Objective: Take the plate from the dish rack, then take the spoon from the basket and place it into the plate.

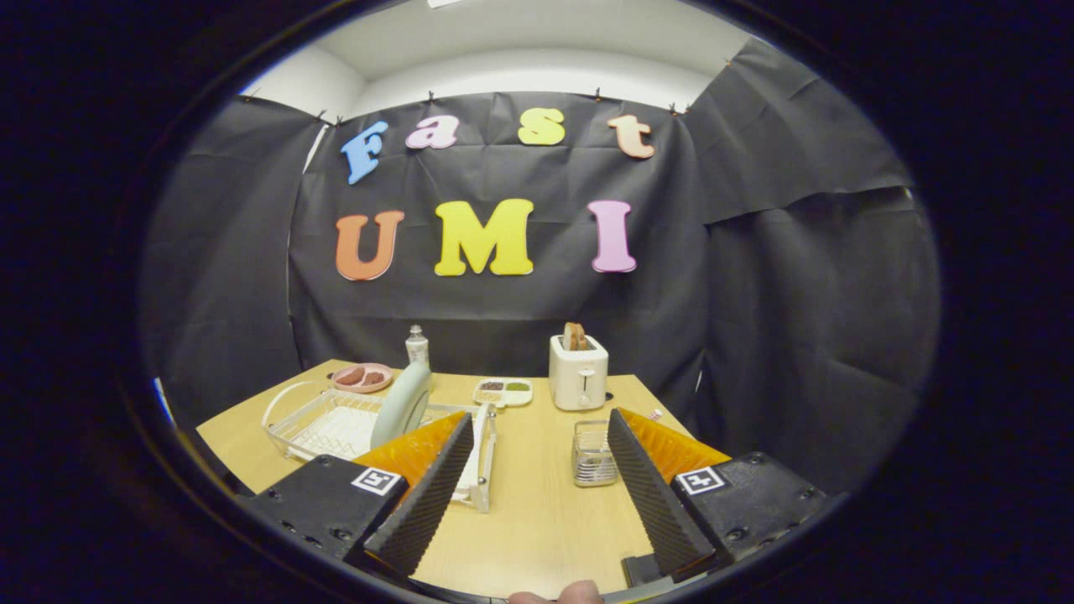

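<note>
A pale green plate (pixel 403 404) stands on edge in the white wire dish rack (pixel 323 428), beyond my left finger and partly behind its tip. A small metal mesh basket (pixel 594 454) sits on the wooden table just left of my right finger; a pinkish handle end (pixel 655 413) pokes out behind that finger, likely the spoon. My gripper (pixel 537 432) is held above the near part of the table, open wide, with nothing between its fingers.
At the back of the table (pixel 537 512) stand a white toaster (pixel 579 372) with bread in it, a small divided dish (pixel 503 392), a pink plate (pixel 362 377) with food and a small bottle (pixel 417 345). Black cloth walls close in behind and to the right.
</note>
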Demonstrator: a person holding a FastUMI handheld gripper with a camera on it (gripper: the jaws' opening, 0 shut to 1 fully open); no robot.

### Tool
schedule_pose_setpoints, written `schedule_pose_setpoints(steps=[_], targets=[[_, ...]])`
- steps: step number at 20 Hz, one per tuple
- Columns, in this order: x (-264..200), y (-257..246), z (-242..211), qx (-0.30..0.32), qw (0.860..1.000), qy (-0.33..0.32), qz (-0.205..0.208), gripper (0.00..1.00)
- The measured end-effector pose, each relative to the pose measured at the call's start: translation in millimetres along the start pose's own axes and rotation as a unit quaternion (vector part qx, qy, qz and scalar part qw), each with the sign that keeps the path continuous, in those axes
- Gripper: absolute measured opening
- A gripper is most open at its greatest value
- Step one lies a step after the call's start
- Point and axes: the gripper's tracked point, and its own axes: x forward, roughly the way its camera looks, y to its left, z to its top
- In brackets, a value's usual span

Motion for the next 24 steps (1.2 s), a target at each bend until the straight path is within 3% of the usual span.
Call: schedule_pose_setpoints(steps=[5, 11, 18, 24], targets=[[23, 37, 31, -0.007, 0.997, 0.056, 0.058, 1.0], [69, 82, 50, -0.002, 0.984, 0.146, 0.107, 1.0], [124, 130, 44, -0.014, 0.959, 0.258, 0.116, 1.0], [164, 165, 26, 0.021, 0.933, 0.338, 0.12, 1.0]])
